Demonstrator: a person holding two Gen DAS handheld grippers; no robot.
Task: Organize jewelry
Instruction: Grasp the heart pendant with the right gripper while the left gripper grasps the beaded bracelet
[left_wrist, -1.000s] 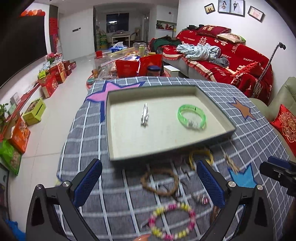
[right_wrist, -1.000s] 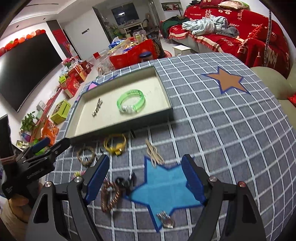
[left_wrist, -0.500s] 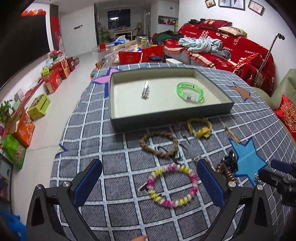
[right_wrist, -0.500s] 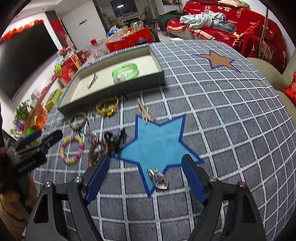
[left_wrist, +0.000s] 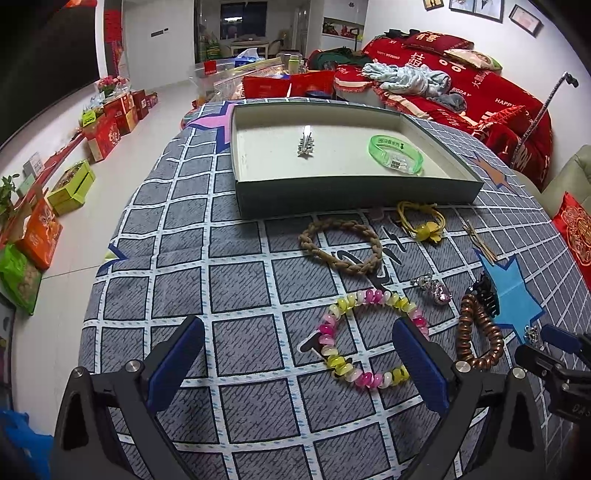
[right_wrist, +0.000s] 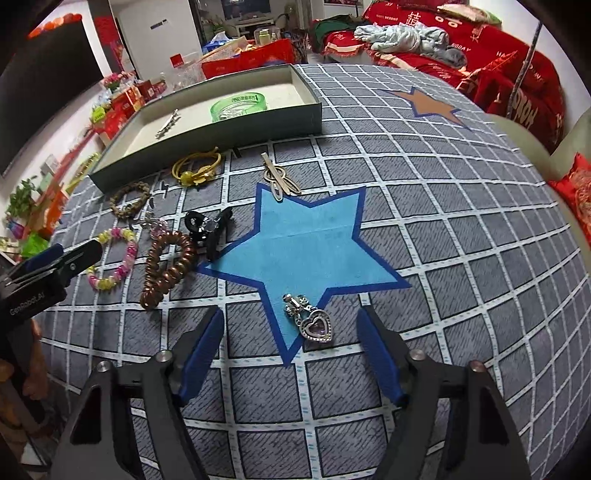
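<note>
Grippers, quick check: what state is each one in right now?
Left gripper: open, holding nothing, above the pink and yellow bead bracelet.
Right gripper: jaws closing, not gripping; heart pendant lies between them.

Over on the far side of the counter (left_wrist: 236, 280), a red sofa (left_wrist: 491, 99) runs along the white wall, with a pale blue cloth (left_wrist: 406, 77) heaped on its seat. Framed pictures (left_wrist: 476, 7) hang above the sofa. A metal cane (left_wrist: 543, 107) leans at the sofa's right end. Well away from the sofa, past the counter's left edge, coloured gift boxes (left_wrist: 110, 122) line the floor, and a dark television screen (right_wrist: 44, 70) fills the wall above them.
</note>
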